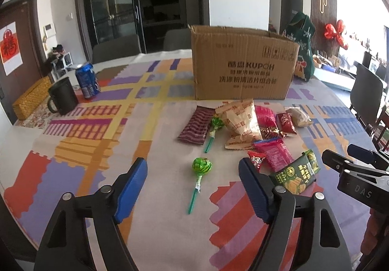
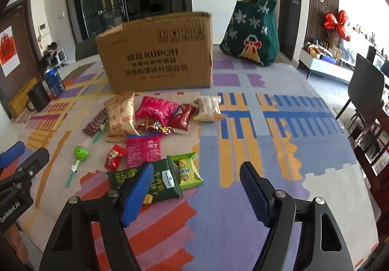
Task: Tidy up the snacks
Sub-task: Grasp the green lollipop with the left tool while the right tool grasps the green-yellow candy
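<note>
Left gripper point(image 1: 193, 177) is seen spread, nothing between its blue pads; a green lollipop point(image 1: 201, 167) lies on the patterned tablecloth point(image 1: 97, 149) in the gap. Right gripper point(image 2: 197, 182) is likewise spread and empty, the dark green snack pack point(image 2: 163, 179) lying under its left pad. Remaining snacks point(image 2: 155, 113) are scattered at 11 o'clock, before the cardboard box point(image 2: 158, 57). Green bag point(image 2: 252, 28) is noted at 1 o'clock.

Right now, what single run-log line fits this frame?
stage: approach | left gripper: open, over lollipop | right gripper: open, empty | snacks on tablecloth | cardboard box behind
</note>
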Tool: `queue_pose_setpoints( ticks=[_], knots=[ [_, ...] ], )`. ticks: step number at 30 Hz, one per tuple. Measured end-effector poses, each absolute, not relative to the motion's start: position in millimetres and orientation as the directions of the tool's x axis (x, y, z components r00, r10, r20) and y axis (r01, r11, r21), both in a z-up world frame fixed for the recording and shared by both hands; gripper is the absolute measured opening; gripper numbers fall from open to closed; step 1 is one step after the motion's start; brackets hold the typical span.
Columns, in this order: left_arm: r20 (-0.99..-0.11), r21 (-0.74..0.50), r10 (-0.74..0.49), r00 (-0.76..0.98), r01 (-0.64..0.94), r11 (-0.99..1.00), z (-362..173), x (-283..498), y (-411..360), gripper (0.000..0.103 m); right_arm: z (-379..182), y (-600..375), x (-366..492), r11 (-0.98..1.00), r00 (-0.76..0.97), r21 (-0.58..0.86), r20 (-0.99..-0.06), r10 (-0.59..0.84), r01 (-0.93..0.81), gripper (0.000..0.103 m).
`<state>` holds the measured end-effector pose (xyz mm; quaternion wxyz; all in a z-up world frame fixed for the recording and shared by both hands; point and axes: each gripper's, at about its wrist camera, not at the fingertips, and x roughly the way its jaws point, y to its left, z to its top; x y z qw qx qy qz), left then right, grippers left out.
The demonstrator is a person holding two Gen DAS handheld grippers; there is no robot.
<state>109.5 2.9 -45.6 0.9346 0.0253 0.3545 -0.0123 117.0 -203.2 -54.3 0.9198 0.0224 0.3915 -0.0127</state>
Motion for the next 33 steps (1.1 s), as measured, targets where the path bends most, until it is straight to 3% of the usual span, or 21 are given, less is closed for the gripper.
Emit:
queue_pose_setpoints(
  ticks=[5, 18, 29, 33],
  knots=[
    [-0.706, 0.025, -0.025, 0.708, 0.060, 0.998, -62, 129, 0, 0.063, -69, -206, 134, 0.998, 0.654, 0.034, -0.757, -0.007, 0.051, 0.064],
    [-0.767, -0.009, -0.049, 0.640, 0.065, 0.998, -89, 158, -2, 0.050, -92, -204, 160, 0.999, 0.583, 0.043, -0.812, 0.020, 0.026, 0.045],
    [-0.794, -0.020, -0.067, 0.604, 0.084, 0.996, -102, 172, -5, 0.027, -99, -200, 169, 0.999, 0.564, 0.041, -0.825, 0.030, 0.006, 0.026],
    [-0.797, -0.034, -0.081, 0.599, 0.090, 0.995, -100, 170, -5, 0.027, -99, -199, 170, 0.999, 0.564, 0.044, -0.825, 0.034, 0.005, 0.024]
  ],
)
